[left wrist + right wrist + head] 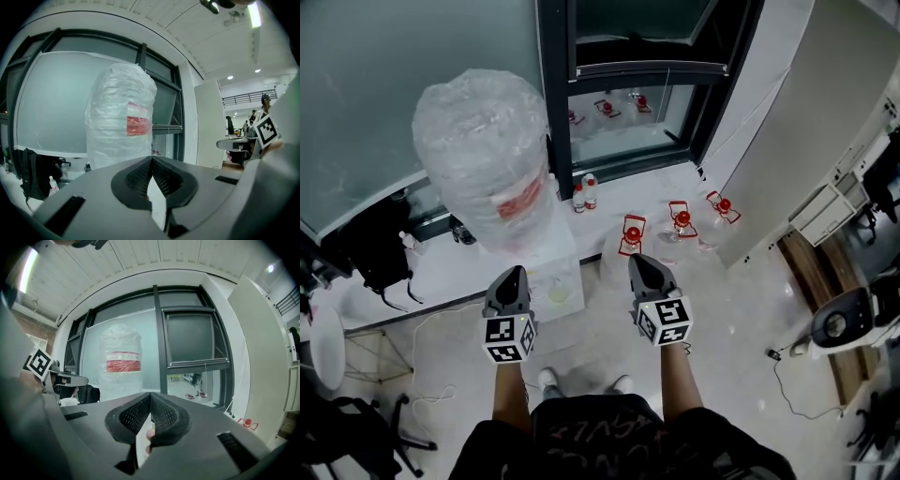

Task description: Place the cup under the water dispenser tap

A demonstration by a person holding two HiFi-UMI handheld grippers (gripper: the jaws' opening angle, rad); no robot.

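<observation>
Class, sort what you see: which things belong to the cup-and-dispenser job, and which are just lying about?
Job: water dispenser, wrapped bottle, pale cup, left gripper, right gripper.
Lying about: red-capped items, small bottles, black bag.

The left gripper [510, 273] and right gripper [640, 262] are held side by side, each narrowing to a closed tip aimed at the white water dispenser [551, 272]. A plastic-wrapped bottle [485, 155] tops the dispenser. Red-capped items [680, 220] lie on the floor [731, 328] by the window [628, 75], and a black bag [370, 244] sits at the left.
</observation>
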